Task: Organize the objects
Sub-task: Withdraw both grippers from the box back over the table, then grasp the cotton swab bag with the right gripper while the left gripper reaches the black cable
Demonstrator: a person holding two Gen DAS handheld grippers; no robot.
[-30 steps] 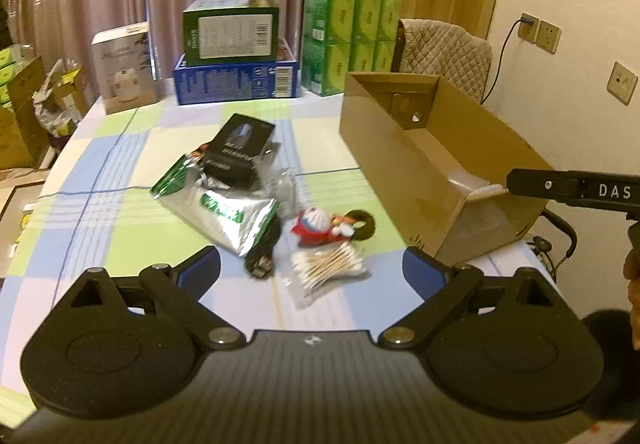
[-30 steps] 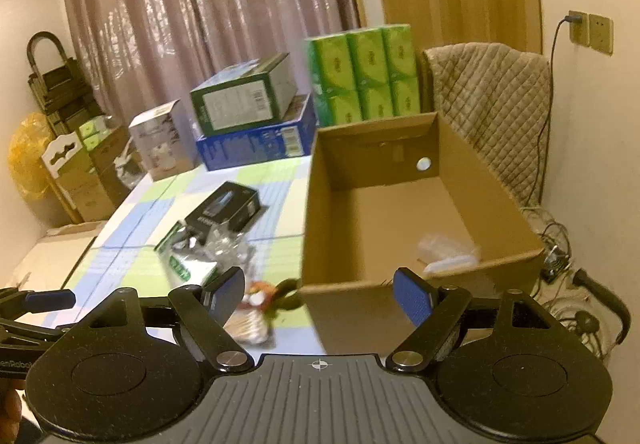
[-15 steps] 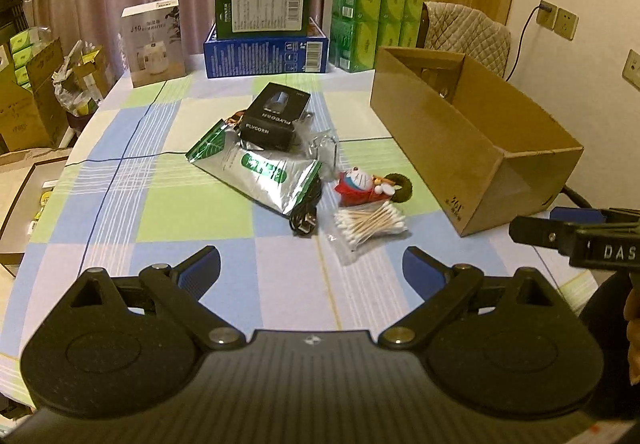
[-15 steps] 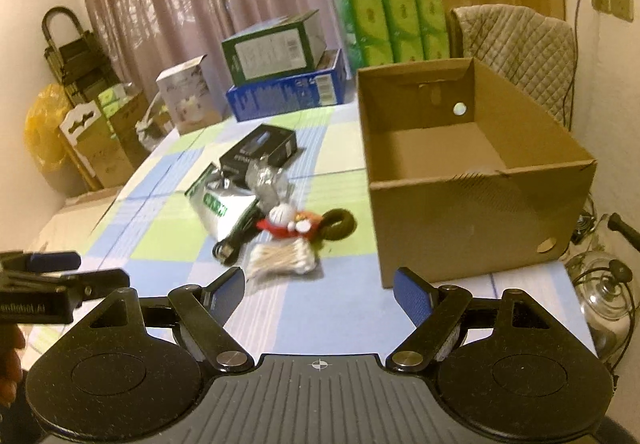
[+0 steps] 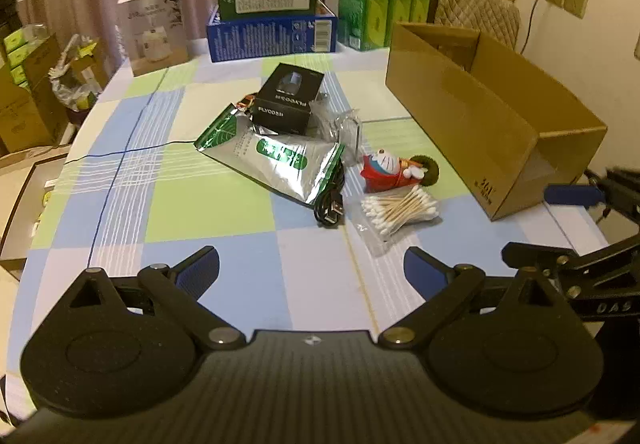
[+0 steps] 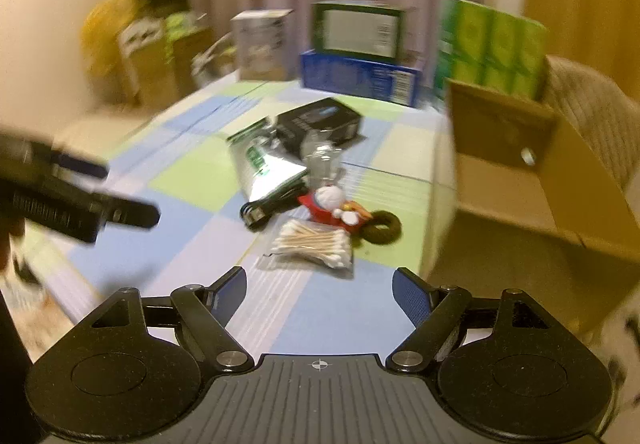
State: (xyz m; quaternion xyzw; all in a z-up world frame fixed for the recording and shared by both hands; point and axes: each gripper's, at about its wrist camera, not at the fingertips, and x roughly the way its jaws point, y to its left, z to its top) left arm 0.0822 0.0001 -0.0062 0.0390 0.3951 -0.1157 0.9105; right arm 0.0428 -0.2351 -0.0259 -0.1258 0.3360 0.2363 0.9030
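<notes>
Two grippers are held low over the near end of a checked table point(image 5: 208, 203). The left gripper point(image 5: 311, 268) is spread wide with nothing between its blue fingers point(image 5: 202, 270). The right gripper point(image 6: 319, 290) is spread wide too, and nothing is held in it. The right wrist view is blurred.

Many small things are piled in the middle of the table. A bag of cotton swabs point(image 5: 398, 208) is seen nearest the grippers. Just behind it, a red and blue cat toy point(image 5: 382, 169) is laid against a dark green ring point(image 5: 429, 172). A black cable point(image 5: 330, 203) is coiled to the left of the swabs, partly under a silver and green pouch point(image 5: 276, 157). A black box point(image 5: 289, 97) is rested on the far end of that pouch. An open cardboard box point(image 5: 472, 115) is set at the right side of the table, well apart from the pile.
</notes>
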